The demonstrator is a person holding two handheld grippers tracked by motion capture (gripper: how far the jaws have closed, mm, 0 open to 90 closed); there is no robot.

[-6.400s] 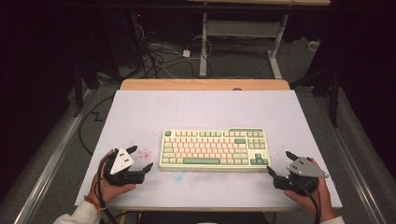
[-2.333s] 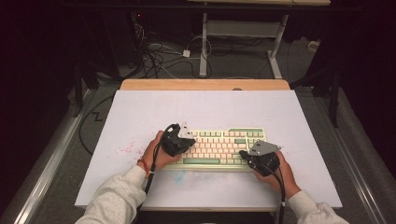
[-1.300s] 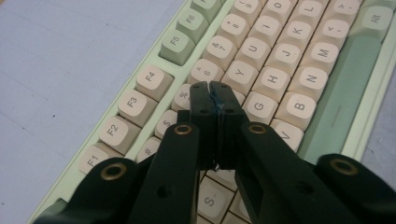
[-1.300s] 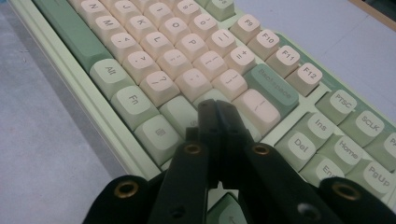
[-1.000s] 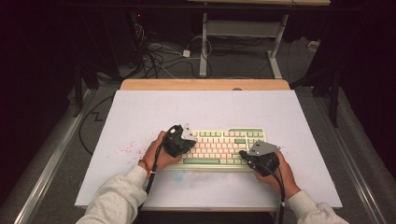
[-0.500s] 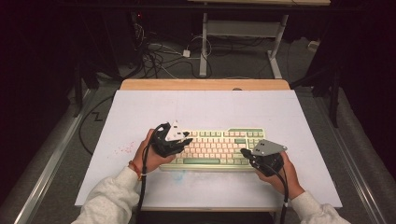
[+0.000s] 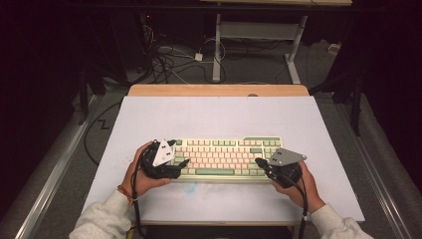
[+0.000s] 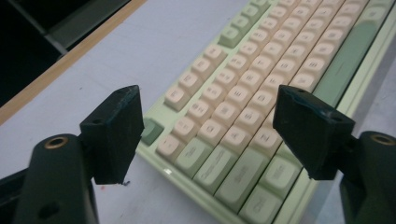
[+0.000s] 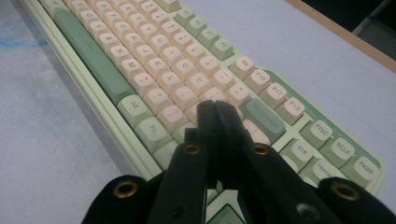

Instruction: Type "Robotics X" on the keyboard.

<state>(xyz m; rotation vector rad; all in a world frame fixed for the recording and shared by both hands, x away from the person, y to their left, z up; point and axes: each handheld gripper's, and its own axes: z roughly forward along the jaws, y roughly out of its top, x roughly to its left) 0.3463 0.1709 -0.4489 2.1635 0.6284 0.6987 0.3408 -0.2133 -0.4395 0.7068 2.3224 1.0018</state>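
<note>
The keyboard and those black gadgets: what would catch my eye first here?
First the pastel green and cream keyboard, lying near the front of the pale table. A person's hands hold a gripper at each end of it: the left gripper has just been opening, its fingers spread wide over the left end keys with nothing between them. The right gripper is shut, its tips over the right-hand keys.
</note>
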